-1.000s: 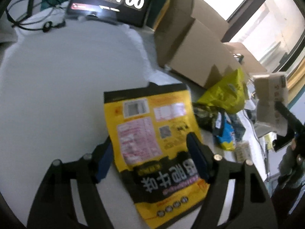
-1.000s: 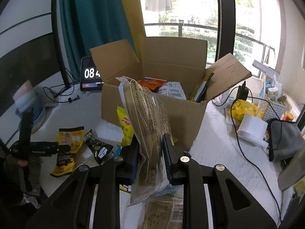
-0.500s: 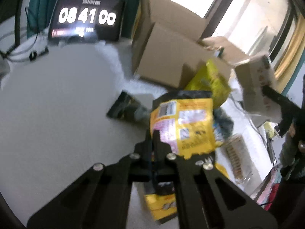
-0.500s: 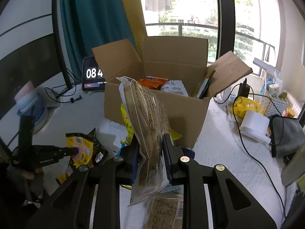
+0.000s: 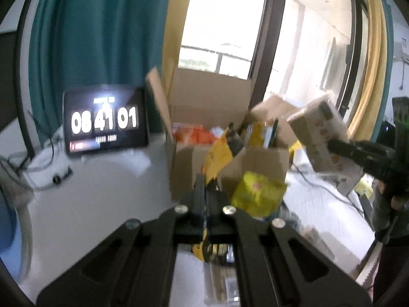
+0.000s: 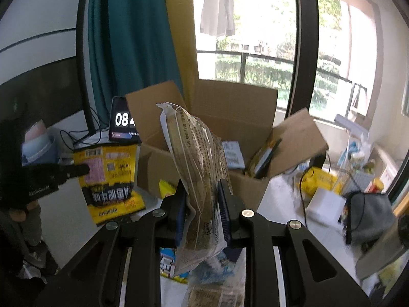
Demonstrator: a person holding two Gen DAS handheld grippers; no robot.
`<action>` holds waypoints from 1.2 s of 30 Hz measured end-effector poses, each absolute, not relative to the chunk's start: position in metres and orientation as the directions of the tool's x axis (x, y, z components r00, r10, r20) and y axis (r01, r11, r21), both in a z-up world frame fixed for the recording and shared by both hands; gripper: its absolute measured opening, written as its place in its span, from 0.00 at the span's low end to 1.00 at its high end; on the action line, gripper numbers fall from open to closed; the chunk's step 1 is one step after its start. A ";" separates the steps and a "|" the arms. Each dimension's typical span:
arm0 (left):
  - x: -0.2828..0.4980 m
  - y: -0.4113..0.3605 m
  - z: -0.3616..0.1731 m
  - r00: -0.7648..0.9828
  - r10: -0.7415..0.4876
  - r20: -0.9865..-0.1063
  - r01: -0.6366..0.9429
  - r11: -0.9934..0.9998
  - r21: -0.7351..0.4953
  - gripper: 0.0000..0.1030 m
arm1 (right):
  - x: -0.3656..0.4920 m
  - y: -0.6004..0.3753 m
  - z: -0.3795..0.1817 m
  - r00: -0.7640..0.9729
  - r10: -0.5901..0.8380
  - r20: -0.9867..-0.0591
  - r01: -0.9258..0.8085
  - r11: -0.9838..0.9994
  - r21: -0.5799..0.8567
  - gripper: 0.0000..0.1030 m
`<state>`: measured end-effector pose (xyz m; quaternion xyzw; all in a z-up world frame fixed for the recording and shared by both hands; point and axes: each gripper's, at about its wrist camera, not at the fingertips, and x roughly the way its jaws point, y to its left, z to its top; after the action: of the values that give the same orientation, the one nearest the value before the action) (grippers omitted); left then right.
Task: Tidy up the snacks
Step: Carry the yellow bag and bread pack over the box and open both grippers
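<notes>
- Left gripper (image 6: 85,170): jaws clamped on yellow packet (image 6: 108,179), left of the cardboard box (image 6: 230,133); long axis upright, hanging. Risk: thin edge hold, may slip.
- Right gripper (image 6: 203,204): jaws gripping clear packet (image 6: 199,168) before the box, upright, leaning left. Risk: snagging a flap.

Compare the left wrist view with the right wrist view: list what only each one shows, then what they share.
Only the left wrist view shows the clock's full time. Only the right wrist view shows the grey cloth, the white roll and the yellow-black snack bag's printed face. Both show the cardboard box, the left gripper pinching that bag, and the right gripper clamping the clear wrapped pack.
</notes>
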<state>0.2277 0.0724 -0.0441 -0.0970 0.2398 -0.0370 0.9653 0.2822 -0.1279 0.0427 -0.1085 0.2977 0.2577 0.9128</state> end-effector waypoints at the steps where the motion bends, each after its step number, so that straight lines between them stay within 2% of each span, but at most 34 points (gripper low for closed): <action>1: 0.232 0.075 -0.038 0.888 -0.117 -0.444 0.025 0.978 -0.207 0.00 | 0.285 -0.127 0.046 0.694 0.406 -0.595 -0.537 0.842 -0.051 0.25; 11: 0.272 0.077 0.022 0.934 -0.111 -0.338 0.048 0.981 -0.190 0.00 | 0.325 -0.124 0.078 0.735 0.388 -0.556 -0.528 0.842 -0.111 0.25; 15: 0.290 0.073 0.033 0.936 -0.125 -0.328 0.068 0.981 -0.181 0.00 | 0.346 -0.120 0.081 0.738 0.379 -0.558 -0.515 0.851 -0.104 0.25; 23: 0.342 0.065 0.036 0.935 -0.086 -0.344 0.045 0.991 -0.126 0.00 | 0.404 -0.103 0.070 0.737 0.327 -0.592 -0.447 0.892 -0.064 0.25; 25: 0.355 0.062 0.034 0.945 -0.054 -0.324 0.026 0.995 -0.092 0.00 | 0.417 -0.099 0.068 0.738 0.315 -0.597 -0.431 0.901 -0.057 0.25; 29: 0.383 0.056 0.030 0.939 -0.014 -0.343 0.002 0.999 -0.036 0.00 | 0.446 -0.092 0.057 0.726 0.294 -0.621 -0.396 0.918 -0.027 0.25; 31: 0.404 0.055 0.024 0.922 -0.012 -0.388 0.002 1.000 -0.025 0.01 | 0.457 -0.091 0.051 0.704 0.304 -0.641 -0.389 0.921 0.010 0.25; 33: 0.434 0.053 0.010 0.876 -0.024 -0.482 0.017 1.000 -0.019 0.02 | 0.468 -0.090 0.043 0.694 0.291 -0.658 -0.365 0.931 0.027 0.25; 36: 0.461 0.046 -0.015 0.825 0.018 -0.565 -0.013 1.000 0.013 0.07 | 0.482 -0.089 0.031 0.686 0.256 -0.681 -0.309 0.950 0.046 0.26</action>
<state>0.4613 0.0459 -0.0145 0.0042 0.2957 0.0081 0.9552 0.4819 -0.0892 0.0314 -0.0362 0.3654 0.1538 0.9173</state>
